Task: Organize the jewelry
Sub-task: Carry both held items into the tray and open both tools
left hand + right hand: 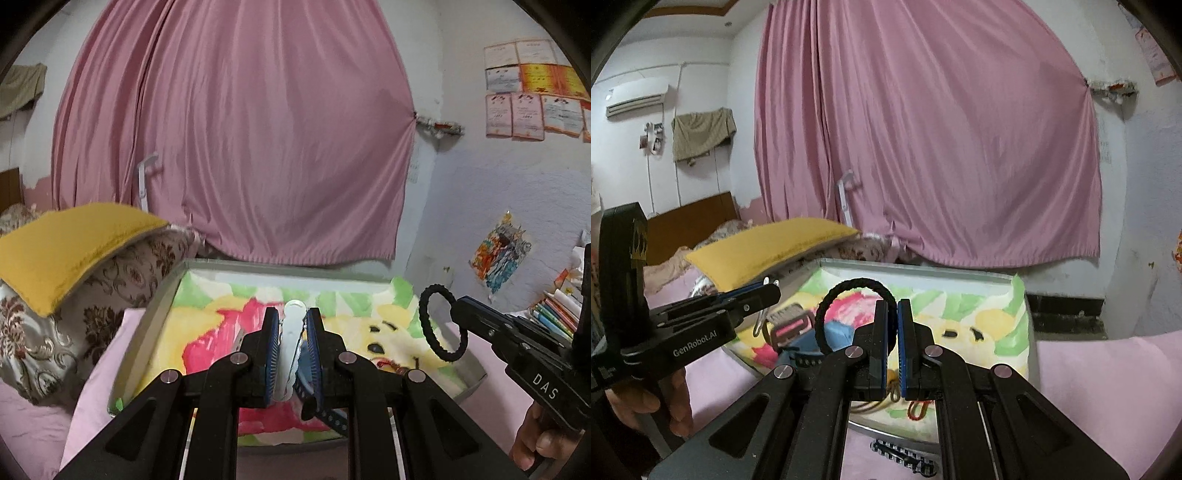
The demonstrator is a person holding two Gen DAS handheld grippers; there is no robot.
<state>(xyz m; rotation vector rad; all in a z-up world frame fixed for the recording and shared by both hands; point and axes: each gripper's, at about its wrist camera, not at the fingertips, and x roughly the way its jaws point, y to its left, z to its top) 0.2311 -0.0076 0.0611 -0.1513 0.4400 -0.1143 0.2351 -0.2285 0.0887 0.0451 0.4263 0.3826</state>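
L gripper [292, 332] w/ clip [293, 325] between pads

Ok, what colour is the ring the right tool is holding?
Black, with a braided texture. The ring shows best in the right wrist view, pinched in the right tool.

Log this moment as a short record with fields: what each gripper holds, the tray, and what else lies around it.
left gripper: shut on a white hair clip, held above the tray
right gripper: shut on a black hair tie, its loop standing to the left of the fingers
tray: metal rim, lined with a cartoon-print cloth, resting on the pink bedsheet
in tray: blue strap, red loop; others partly hidden
outside tray: black-and-white patterned clip on the sheet at the near edge
background: pink curtain, yellow pillow
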